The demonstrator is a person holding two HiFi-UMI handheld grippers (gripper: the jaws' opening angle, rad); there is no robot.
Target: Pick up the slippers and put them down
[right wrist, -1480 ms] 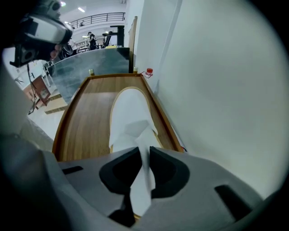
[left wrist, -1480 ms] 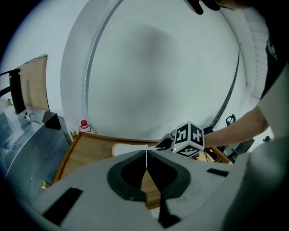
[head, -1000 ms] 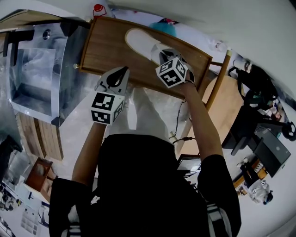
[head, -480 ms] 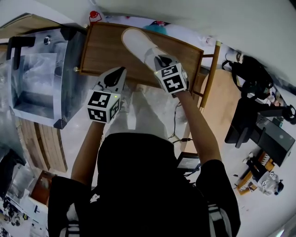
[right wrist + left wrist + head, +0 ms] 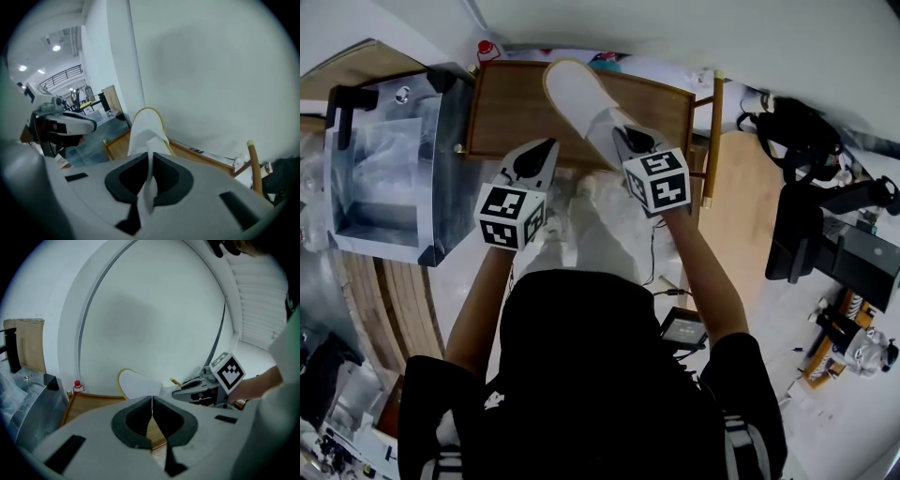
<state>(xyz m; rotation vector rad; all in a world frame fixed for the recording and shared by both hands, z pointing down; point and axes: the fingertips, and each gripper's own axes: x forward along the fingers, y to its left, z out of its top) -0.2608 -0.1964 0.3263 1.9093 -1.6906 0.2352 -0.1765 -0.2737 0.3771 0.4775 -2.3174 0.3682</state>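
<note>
The shiny open-topped box (image 5: 384, 159) at the left shows only glare and crumpled film inside (what it holds I cannot make out). Beside it, the white slipper (image 5: 579, 94) stretches above the rimmed wooden tray (image 5: 511, 103). The right gripper (image 5: 623, 142) is clamped on a thin fabric edge of the slipper, whose sole runs away from the jaws toward the wall, while the left gripper (image 5: 546, 147) hangs over the tray's near rim, jaws pressed together on nothing, apart from the slipper.
</note>
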